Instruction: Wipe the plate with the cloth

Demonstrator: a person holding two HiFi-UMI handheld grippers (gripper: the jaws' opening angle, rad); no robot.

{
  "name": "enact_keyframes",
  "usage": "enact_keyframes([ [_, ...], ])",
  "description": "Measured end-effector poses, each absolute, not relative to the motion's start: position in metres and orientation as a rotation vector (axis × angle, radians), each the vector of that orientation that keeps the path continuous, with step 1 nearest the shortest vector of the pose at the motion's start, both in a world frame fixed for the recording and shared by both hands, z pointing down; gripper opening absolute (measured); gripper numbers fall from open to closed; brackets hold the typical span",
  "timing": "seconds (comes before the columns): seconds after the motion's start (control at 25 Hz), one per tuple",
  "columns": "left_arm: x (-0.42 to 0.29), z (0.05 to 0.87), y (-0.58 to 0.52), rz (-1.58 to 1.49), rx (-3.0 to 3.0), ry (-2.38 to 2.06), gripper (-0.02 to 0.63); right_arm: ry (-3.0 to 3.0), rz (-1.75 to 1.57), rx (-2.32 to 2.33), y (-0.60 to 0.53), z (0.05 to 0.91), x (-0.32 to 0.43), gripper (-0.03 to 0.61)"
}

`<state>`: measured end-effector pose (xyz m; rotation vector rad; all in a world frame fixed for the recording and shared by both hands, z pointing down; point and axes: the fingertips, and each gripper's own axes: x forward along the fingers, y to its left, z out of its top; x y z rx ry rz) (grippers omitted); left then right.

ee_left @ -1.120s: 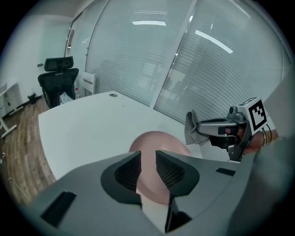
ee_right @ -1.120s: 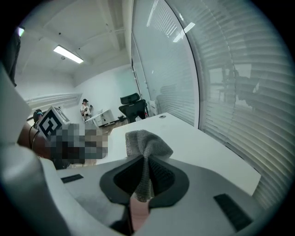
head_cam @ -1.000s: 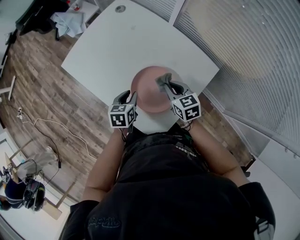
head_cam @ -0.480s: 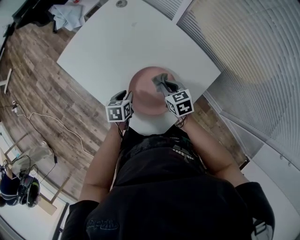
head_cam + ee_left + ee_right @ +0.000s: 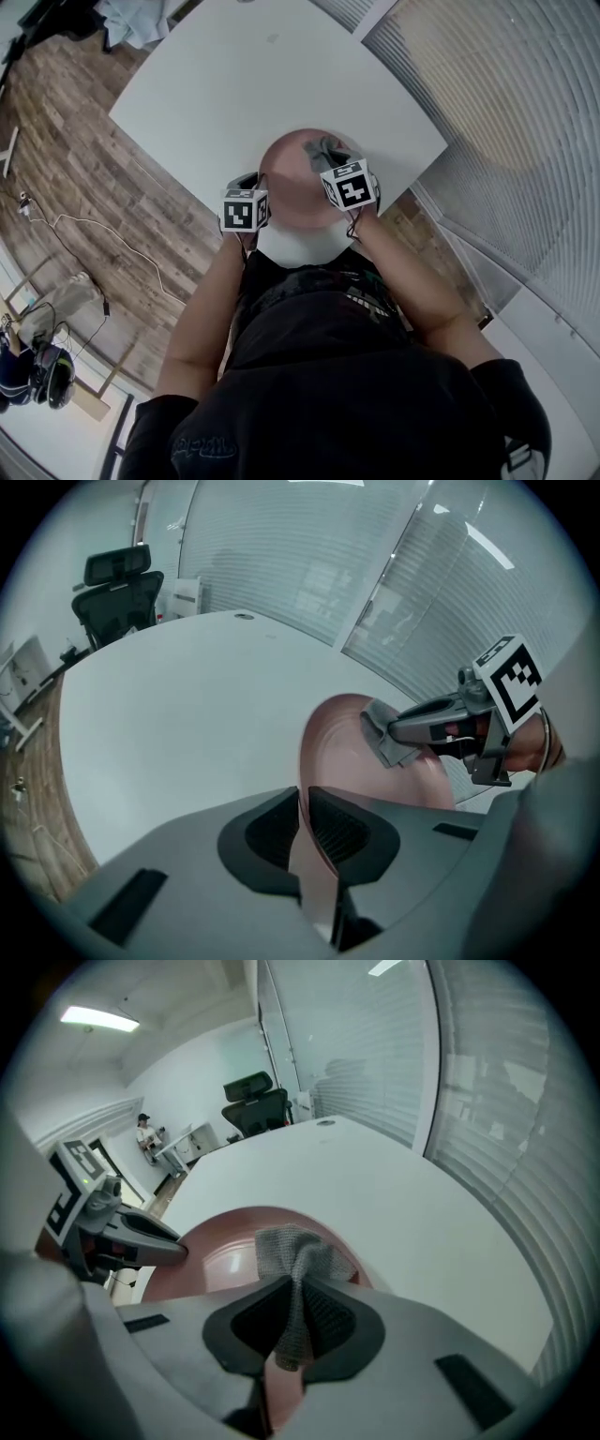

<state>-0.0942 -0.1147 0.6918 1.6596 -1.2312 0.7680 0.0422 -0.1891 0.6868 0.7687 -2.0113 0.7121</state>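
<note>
Cloth [image 5: 296, 1258], pinched in the right gripper [image 5: 292, 1321], rests on the plate's [image 5: 214, 1262] far side; left gripper [image 5: 305, 832] clamps its near rim (steadying it); the wipe likely sweeps toward that rim.

We saw the plate [image 5: 292, 183] as smooth and glossy, dusky pink, with a soft highlight on its face; ceramic or plastic, we could not tell. The cloth [image 5: 292, 1252] was grey, with an open knitted weave, rough and matt. The left gripper [image 5: 303, 832] and the right gripper [image 5: 292, 1326] had matt grey plastic shells, each with 2 dark, finely ribbed pads [image 5: 337, 832]. The table [image 5: 234, 84] was white, smooth and matt. At 9 o'clock in the head view the floor [image 5: 84, 178] showed wood-grain planks; at 3 o'clock the wall [image 5: 506, 103] looked finely ribbed.
</note>
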Motion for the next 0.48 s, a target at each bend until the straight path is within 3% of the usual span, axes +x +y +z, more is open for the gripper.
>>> enact_keyframes([
  [0.48, -0.086, 0.694, -0.117, 0.802, 1.688, -1.239, 0.042, -1.948, 0.527, 0.636, -0.215, 0.703, 0.007, 0.043],
])
